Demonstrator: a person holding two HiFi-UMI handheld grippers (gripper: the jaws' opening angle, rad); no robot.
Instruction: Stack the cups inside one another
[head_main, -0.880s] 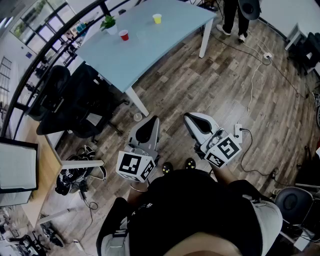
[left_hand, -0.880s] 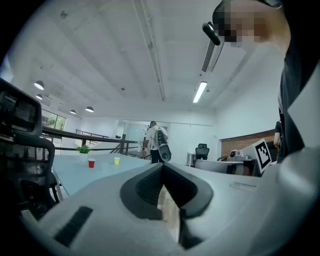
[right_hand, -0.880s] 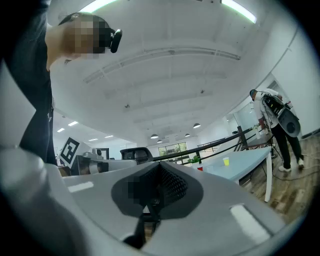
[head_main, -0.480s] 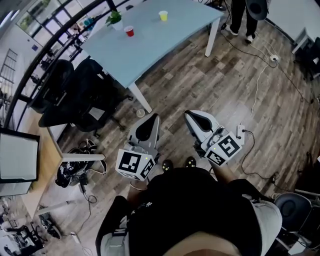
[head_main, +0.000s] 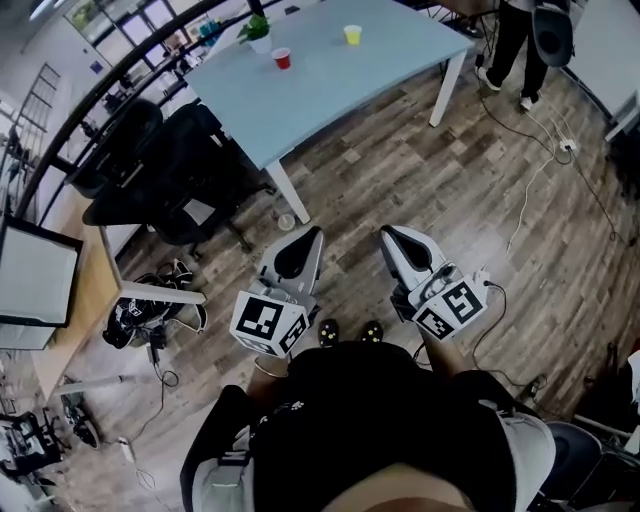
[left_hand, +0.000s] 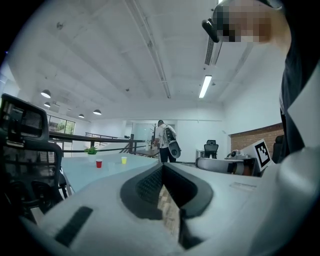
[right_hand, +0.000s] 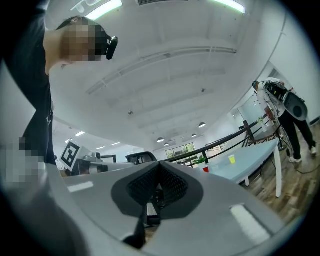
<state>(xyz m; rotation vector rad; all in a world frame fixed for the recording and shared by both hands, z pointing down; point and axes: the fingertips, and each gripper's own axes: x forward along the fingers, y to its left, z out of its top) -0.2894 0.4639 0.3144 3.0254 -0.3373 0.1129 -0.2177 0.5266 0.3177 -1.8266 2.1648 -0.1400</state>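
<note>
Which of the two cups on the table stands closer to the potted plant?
The red cup, just beside the potted plant; the yellow cup stands farther off along the table.

The left gripper (head_main: 309, 234) and right gripper (head_main: 389, 233) are white with black-and-white markers. Far ahead of them are a red cup (head_main: 282, 58) and a yellow cup (head_main: 352, 34) on a pale-blue table (head_main: 330, 95).

a pale blue table (head_main: 330, 95) fills the top middle of the head view. near its far edge stand a red cup (head_main: 282, 58), a yellow cup (head_main: 352, 34) well apart to its right, and a potted plant (head_main: 259, 30) just up and left of the red cup. the wood plank floor (head_main: 400, 180) below carries black chairs (head_main: 180, 190) at left, shoes (head_main: 150, 310) at lower left, cables (head_main: 533, 197) at right, and a small round thing (head_main: 287, 221), perhaps a lid, beside the table leg.
</note>
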